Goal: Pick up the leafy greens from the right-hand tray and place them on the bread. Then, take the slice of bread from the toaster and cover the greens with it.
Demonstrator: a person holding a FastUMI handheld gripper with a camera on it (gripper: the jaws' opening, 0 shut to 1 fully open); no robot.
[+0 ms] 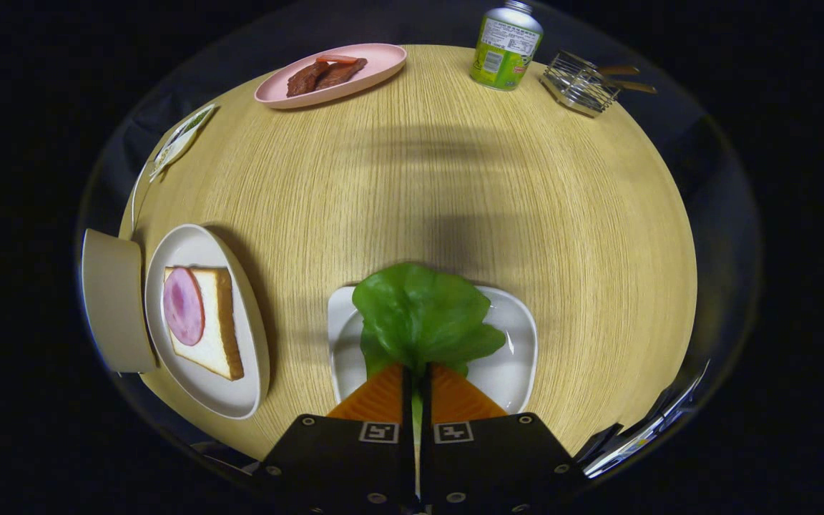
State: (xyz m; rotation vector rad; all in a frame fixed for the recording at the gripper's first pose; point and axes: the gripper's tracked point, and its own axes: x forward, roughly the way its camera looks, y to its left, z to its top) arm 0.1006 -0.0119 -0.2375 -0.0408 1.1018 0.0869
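Pale wood desk (455,193) carries everything. At its near edge the gripper (417,379) is clamped on the greens (419,315), orange fingers (380,397) pinching the stem above the white tray (512,365). Judged, the first step is mid-way: greens grasped, not yet placed. Left of that tray sits the bread (219,322) with ham (183,306) on a plate (197,250); next comes a leftward carry and release. Far beyond the tray stands a wire toaster (580,86).
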